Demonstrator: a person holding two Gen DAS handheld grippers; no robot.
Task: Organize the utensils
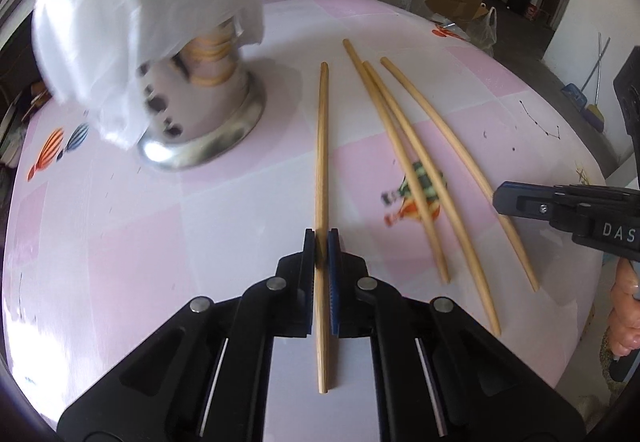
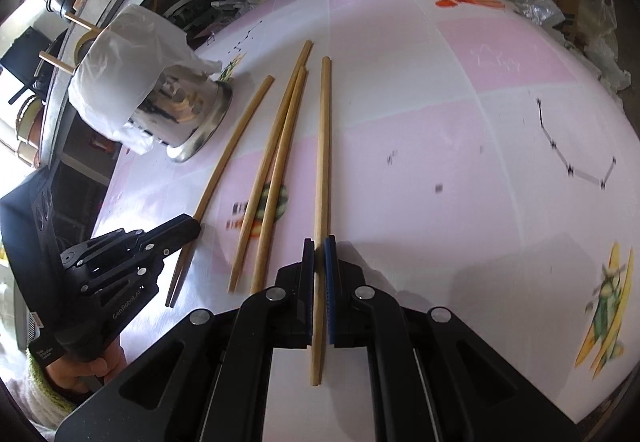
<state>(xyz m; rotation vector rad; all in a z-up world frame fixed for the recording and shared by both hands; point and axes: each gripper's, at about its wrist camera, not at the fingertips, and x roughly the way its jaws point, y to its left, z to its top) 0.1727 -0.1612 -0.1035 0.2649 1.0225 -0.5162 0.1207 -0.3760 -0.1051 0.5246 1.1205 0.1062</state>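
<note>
Both grippers pinch one chopstick each: your left gripper point(image 1: 321, 242) has its jaws pressed on the leftmost chopstick point(image 1: 322, 146), your right gripper point(image 2: 319, 242) on the rightmost chopstick point(image 2: 322, 146). Lift each level, then tip it into the metal holder point(image 1: 208, 114) near the tabletop's far left edge. Count: four chopsticks loose on the tabletop point(image 1: 120, 242), two loose chopsticks point(image 1: 416, 178) between the held ones; one holder.

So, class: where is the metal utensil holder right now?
The metal utensil holder stands at the table's far left in the left wrist view, draped with white plastic, left of the chopsticks.
</note>
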